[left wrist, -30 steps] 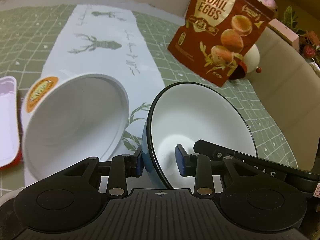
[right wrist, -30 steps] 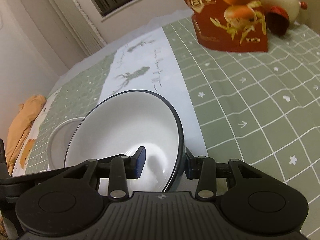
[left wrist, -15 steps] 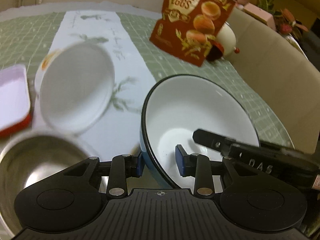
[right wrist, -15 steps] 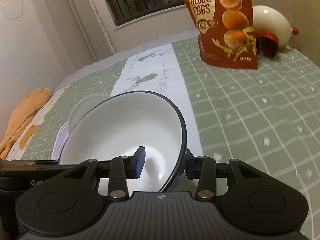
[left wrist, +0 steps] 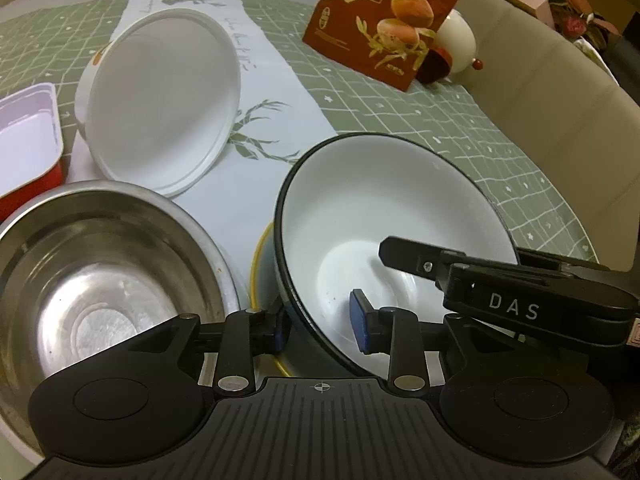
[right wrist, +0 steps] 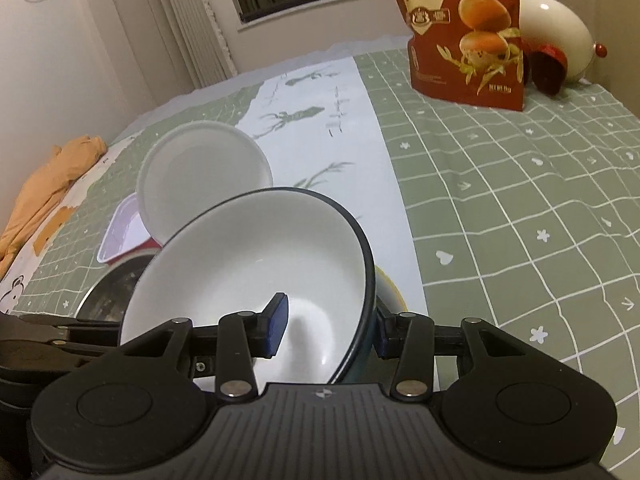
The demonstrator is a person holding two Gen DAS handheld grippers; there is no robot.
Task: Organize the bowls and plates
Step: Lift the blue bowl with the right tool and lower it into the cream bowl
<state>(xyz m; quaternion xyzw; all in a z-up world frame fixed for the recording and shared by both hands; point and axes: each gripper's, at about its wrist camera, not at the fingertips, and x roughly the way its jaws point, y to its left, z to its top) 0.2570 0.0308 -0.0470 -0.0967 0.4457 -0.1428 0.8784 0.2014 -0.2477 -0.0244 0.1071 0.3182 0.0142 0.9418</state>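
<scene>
A white enamel bowl with a dark rim point(left wrist: 384, 216) point(right wrist: 256, 256) is held between both grippers. My left gripper point(left wrist: 320, 328) is shut on its left rim. My right gripper point(right wrist: 330, 330) is shut on its right rim; its finger also shows in the left wrist view point(left wrist: 448, 264). Beneath the bowl lies a yellow-rimmed dish point(left wrist: 260, 276) point(right wrist: 390, 286). A steel bowl point(left wrist: 92, 272) point(right wrist: 112, 284) stands to the left. A white paper bowl point(left wrist: 160, 96) point(right wrist: 200, 172) leans tilted behind it.
A red and white tray point(left wrist: 28, 144) point(right wrist: 124, 232) lies at the left. A quail eggs bag point(left wrist: 388, 12) point(right wrist: 464, 36) and a white egg-shaped ornament point(right wrist: 554, 40) stand at the back of the green checked tablecloth point(right wrist: 520, 200). An orange cloth point(right wrist: 52, 184) lies far left.
Both grippers carried the enamel bowl back toward the near side and lowered it over the yellow-rimmed dish. The steel bowl came fully into view at the left.
</scene>
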